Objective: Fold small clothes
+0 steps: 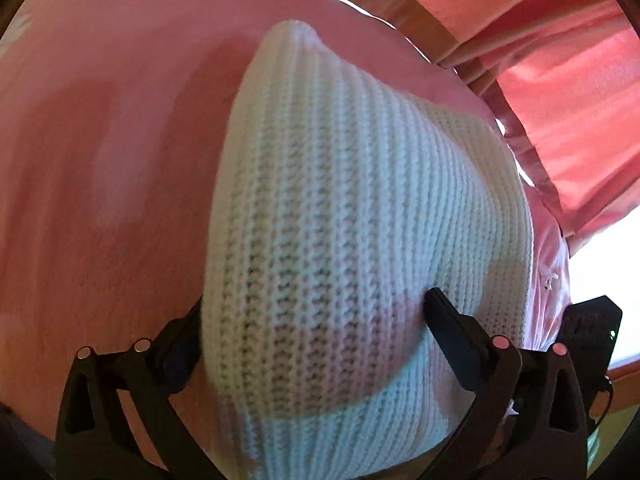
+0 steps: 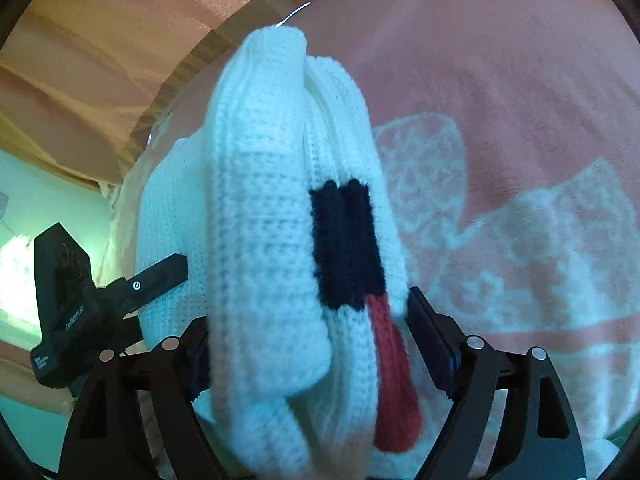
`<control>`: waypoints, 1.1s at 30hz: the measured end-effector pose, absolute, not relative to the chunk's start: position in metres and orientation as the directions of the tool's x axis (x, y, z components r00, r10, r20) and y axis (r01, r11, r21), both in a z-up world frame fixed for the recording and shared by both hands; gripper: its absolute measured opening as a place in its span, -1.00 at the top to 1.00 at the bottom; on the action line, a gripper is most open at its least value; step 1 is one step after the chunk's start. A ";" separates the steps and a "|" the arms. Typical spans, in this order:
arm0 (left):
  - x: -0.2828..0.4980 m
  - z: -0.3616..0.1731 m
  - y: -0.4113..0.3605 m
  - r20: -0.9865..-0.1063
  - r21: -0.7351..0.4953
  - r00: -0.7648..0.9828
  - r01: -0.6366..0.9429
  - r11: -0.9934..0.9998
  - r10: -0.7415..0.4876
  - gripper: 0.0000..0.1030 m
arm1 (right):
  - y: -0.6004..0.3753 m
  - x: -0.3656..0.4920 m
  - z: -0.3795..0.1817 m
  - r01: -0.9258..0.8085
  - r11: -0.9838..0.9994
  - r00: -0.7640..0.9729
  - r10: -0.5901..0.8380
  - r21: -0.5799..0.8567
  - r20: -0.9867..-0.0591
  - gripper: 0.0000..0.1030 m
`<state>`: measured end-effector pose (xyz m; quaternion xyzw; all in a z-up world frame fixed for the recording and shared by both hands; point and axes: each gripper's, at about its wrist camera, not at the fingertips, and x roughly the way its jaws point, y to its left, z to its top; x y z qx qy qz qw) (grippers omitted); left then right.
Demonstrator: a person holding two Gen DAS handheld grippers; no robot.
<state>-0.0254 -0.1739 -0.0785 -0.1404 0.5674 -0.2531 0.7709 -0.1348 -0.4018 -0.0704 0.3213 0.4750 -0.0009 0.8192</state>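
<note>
Nearest the lens in the left wrist view is a white ribbed knit garment (image 1: 352,216), folded into a thick bundle that fills the space between the two black fingers of the left gripper (image 1: 316,312). The claw stands spread wide: its right finger (image 1: 452,320) lies against the knit, while the left finger (image 1: 180,340) is half hidden behind the bundle's edge, so whether it presses the cloth cannot be told. The bundle rests on a pink bedsheet (image 1: 100,160), its narrow end pointing away from the camera.

In the right wrist view the same white knit garment (image 2: 260,220) shows its folded layers edge-on, with a navy stripe (image 2: 344,240) and below it a red stripe (image 2: 392,372) on the right-hand layer. The right gripper (image 2: 308,328) is also spread, a finger on either side of the folds; the right finger (image 2: 428,340) sits just beside the knit near the red stripe.

Further out, the left gripper (image 2: 160,276) appears at the left, its finger lying on the garment. The pink bedsheet (image 2: 500,80) carries a pale lacy print (image 2: 500,220). A wooden bed frame (image 2: 208,48) runs beyond the sheet, with a salmon curtain (image 1: 560,80) behind it.
</note>
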 end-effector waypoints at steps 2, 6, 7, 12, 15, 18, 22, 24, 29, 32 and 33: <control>-0.026 -0.077 -0.179 -0.796 -0.506 0.219 0.270 0.819 -0.564 -0.77 | -0.404 -0.134 -0.072 0.300 0.789 0.570 0.302 0.536 -0.764 -0.01; -0.032 -0.061 -0.186 -0.789 -0.467 0.244 0.358 0.809 -0.564 -0.13 | -0.404 -0.142 -0.066 0.273 0.774 0.622 0.311 0.571 -0.719 0.25; -0.036 -0.054 -0.186 -0.785 -0.452 0.257 0.385 0.805 -0.564 0.02 | -0.400 -0.145 -0.060 0.268 0.786 0.636 0.290 0.557 -0.715 0.27; -0.047 0.002 -0.180 -0.714 -0.435 0.318 0.497 0.751 -0.624 0.14 | -0.375 -0.160 0.005 0.200 0.840 0.751 0.199 0.505 -0.629 0.28; -0.049 0.049 -0.162 -0.649 -0.453 0.339 0.547 0.704 -0.681 0.14 | -0.355 -0.167 0.057 0.152 0.878 0.817 0.148 0.455 -0.558 0.28; -0.053 0.106 -0.138 -0.566 -0.436 0.386 0.610 0.662 -0.729 0.14 | -0.326 -0.174 0.113 0.082 0.911 0.886 0.119 0.405 -0.448 0.28; -0.059 0.173 -0.106 -0.450 -0.364 0.485 0.668 0.650 -0.750 0.08 | -0.298 -0.178 0.165 -0.018 0.927 0.939 0.144 0.374 -0.312 0.26; -0.056 0.192 -0.088 -0.413 -0.319 0.538 0.670 0.670 -0.735 0.02 | -0.290 -0.166 0.170 -0.046 0.925 0.945 0.162 0.376 -0.284 0.23; -0.008 0.150 -0.063 -0.471 -0.242 0.642 0.565 0.789 -0.604 -0.31 | -0.275 -0.084 0.112 -0.122 0.908 0.890 0.279 0.402 -0.361 -0.21; 0.039 0.070 -0.061 -0.589 -0.134 0.706 0.393 0.910 -0.392 -0.51 | -0.276 -0.035 0.037 0.005 0.961 0.813 0.157 0.275 -0.561 0.05; 0.054 0.038 -0.056 -0.656 -0.095 0.690 0.327 0.940 -0.306 -0.43 | -0.278 -0.032 0.021 0.031 0.965 0.787 0.137 0.261 -0.601 0.14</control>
